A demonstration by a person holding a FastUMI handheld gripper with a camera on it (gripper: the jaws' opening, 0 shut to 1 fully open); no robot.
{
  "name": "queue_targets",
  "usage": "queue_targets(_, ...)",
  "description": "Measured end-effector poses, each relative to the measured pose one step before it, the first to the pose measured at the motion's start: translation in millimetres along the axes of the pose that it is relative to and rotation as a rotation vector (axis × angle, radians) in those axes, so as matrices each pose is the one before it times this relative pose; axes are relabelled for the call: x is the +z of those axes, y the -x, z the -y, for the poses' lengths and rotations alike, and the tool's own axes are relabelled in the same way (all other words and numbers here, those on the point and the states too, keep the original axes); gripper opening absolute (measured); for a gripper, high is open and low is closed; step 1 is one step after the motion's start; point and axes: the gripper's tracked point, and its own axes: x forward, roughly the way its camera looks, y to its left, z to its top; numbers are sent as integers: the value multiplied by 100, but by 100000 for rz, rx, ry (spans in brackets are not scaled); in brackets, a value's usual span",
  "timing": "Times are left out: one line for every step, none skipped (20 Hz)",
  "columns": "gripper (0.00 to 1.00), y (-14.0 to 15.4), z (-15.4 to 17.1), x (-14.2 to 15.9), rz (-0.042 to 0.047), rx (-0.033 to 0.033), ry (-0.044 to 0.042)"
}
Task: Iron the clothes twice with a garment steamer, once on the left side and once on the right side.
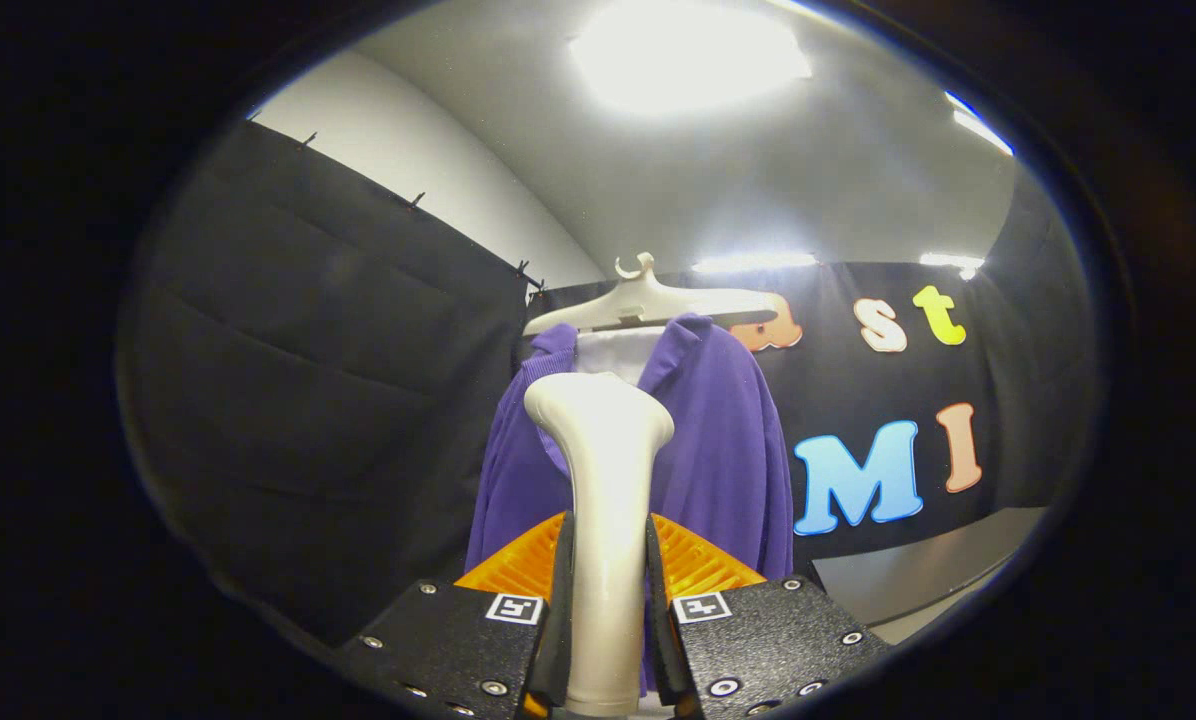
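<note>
Clearly, the gripper (608, 570) was pinching the garment steamer (603, 500), with one finger pressed against each side of its pale handle. The steamer stood upright between the fingers (706, 570), its handle running up from their base and flaring into a wider, rounded head above their tips. Whether that head touched the cloth could not be told.

Beyond the fingers hung the purple garment (728, 450), draped over a white hanger (648, 300) whose hook rose at the top. The steamer's head sat in front of the garment's left half, just below the open collar, where a strip of pale lining (613, 355) showed between the two purple lapels. The right half of the garment hung free of the steamer, falling down past the fingers.

Black booth cloth (338, 400) stood behind and to both sides of the garment, and bright ceiling lights (688, 50) shone overhead.
</note>
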Motion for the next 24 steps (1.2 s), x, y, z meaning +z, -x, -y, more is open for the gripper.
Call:
queue_targets(33, -834, -578, 1096, 2647, 1044, 122)
queue_targets(33, -766, -553, 935, 2075, 794, 477)
queue_targets(33, -890, -479, 711, 1620, 787, 241)
queue_targets(33, -913, -630, 569, 1409, 854, -92)
queue_targets(33, -777, -547, 331, 781, 622, -98)
queue_targets(33, -800, -478, 284, 526, 318, -36)
queue_targets(33, -869, -244, 183, 440, 22, -118)
queue_targets(33, -912, -380, 19, 372, -81, 572)
queue_targets(33, -886, -344, -167, -276, -145, 1214)
queue_targets(33, -1024, -298, -484, -822, 106, 1291)
queue_targets(33, -1200, -354, -606, -1155, 402, 1209)
queue_targets(33, -837, -280, -782, -1818, 211, 1104)
queue_targets(33, -631, -76, -650, -1646, -702, 1080)
queue_targets(33, -628, 120, -601, -1565, -1387, 639)
queue_targets(33, -359, 5, -981, -2121, -713, 50)
queue_targets(33, -121, -280, -909, -2058, 134, -550)
queue_targets(33, -42, -289, -843, -1654, 575, -325)
queue_targets(33, 33, -212, -820, -1509, 420, 515)
queue_targets(33, 222, -133, -776, -1522, 369, 1014)
queue_targets(33, 174, -172, -831, -1539, 349, 849)
queue_targets(33, 408, -33, -813, -501, 129, 705)
queue_targets(33, 307, -60, -416, -168, -71, 686)
queue_targets(33, 213, 30, -566, -764, 267, 145)
queue_targets(33, 332, -158, -625, -732, 373, 61)
